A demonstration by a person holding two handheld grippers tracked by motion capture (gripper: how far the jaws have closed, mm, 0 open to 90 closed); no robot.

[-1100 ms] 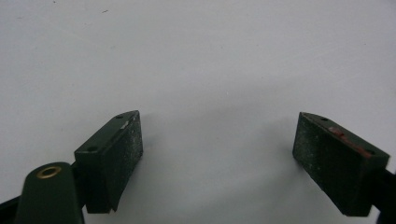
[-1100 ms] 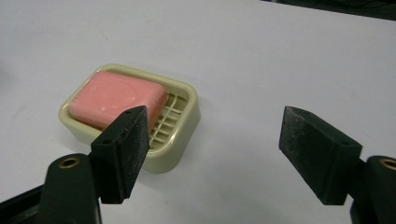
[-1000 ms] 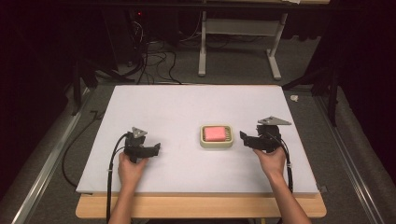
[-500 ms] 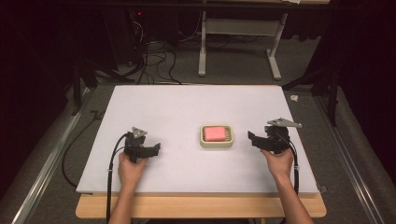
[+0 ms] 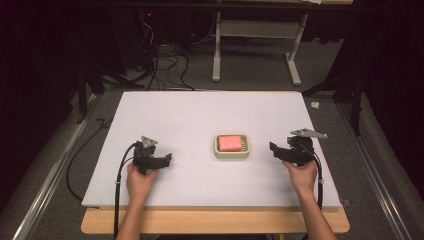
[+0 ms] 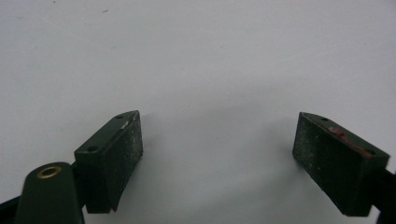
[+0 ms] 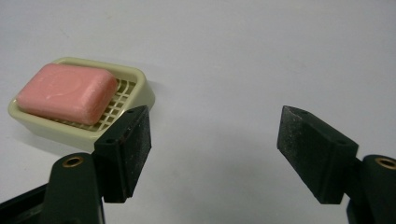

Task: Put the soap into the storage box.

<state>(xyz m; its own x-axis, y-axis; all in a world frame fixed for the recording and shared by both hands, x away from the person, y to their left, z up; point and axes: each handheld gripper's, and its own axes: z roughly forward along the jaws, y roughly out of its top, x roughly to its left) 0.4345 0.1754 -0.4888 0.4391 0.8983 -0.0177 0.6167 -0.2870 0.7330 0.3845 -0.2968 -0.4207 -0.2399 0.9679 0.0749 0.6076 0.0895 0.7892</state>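
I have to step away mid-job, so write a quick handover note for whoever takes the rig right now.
Left gripper: open, empty, low over the white table, left of the dish.
Right gripper: open, empty, just right of the dish, jaws facing it.
Pink soap lies in the cream soap dish at mid-table.
Done: nothing gripped so far.
Left: probably close in with the right gripper and take the soap or dish.

In my right gripper view, my own jaw covers a corner of the cream slatted plastic soap dish (image 7: 140, 91).
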